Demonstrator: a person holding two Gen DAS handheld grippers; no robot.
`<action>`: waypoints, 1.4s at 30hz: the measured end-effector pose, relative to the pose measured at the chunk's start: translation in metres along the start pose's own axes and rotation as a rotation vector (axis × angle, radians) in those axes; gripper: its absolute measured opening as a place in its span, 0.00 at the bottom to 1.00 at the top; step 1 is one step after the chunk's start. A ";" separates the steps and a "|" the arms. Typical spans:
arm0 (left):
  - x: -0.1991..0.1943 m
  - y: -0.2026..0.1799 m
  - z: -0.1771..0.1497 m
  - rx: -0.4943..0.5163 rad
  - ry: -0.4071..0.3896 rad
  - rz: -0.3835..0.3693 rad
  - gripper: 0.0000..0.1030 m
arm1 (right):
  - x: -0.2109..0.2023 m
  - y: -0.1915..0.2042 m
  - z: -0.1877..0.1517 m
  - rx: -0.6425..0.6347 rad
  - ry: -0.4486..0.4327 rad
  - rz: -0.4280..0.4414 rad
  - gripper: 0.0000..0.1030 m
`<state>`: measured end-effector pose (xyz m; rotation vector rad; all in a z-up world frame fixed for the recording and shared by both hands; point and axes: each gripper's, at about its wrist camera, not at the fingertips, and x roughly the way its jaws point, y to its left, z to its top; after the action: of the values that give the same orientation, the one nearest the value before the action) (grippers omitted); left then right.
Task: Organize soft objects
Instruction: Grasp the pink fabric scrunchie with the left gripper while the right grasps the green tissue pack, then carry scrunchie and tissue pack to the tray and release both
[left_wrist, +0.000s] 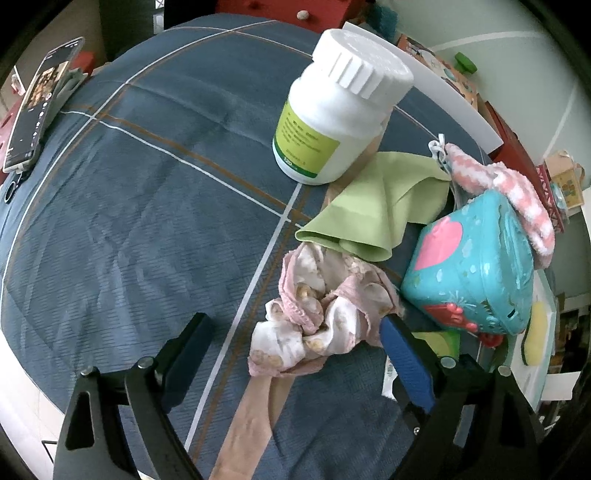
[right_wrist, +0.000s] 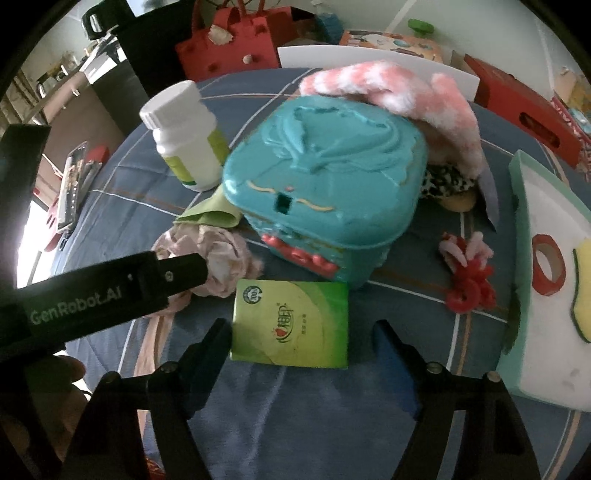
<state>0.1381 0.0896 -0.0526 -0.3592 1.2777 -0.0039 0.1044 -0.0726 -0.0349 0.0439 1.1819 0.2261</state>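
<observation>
**bystander_01:** Since both grippers point steeply down at the bed, I'd guess two pickups are being lined up at once. Nearest the right gripper (right_wrist: 299, 332) is a green tissue pack (right_wrist: 291, 325), lying flat on the blue quilt (right_wrist: 258, 406) right between the fingers. The jaws sit wide, not pinching it yet as far as I can see.

**quiltwatcher:** And the left gripper (left_wrist: 295, 328)? Looks spread open too, holding nothing. The crumpled pink cloth (left_wrist: 314, 310) sits between its fingers, up against the right-hand blue pad (left_wrist: 402, 354), probably the target.

**bystander_01:** Agreed. Just past that there's a green cloth (left_wrist: 373, 206) folded over, then the teal plastic box (right_wrist: 325, 184) with a pink-and-white fuzzy sock (right_wrist: 399, 92) draped across its lid. Probably just dumped there.

**quiltwatcher:** Farther back stands a white pill bottle (left_wrist: 340, 107), upright. Hard stuff, so I'd expect it stays put.
</observation>
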 end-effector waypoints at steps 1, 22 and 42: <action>0.001 -0.001 0.000 0.003 0.000 0.002 0.89 | 0.001 -0.002 0.000 0.001 0.002 -0.003 0.78; 0.014 -0.020 0.001 0.077 0.001 0.017 0.54 | 0.008 -0.023 -0.009 0.013 0.030 -0.036 0.75; -0.005 -0.034 -0.003 0.121 -0.065 -0.076 0.16 | -0.009 -0.008 -0.004 0.004 -0.006 -0.019 0.65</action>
<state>0.1400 0.0582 -0.0395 -0.3014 1.1927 -0.1320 0.0983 -0.0822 -0.0298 0.0366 1.1759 0.2070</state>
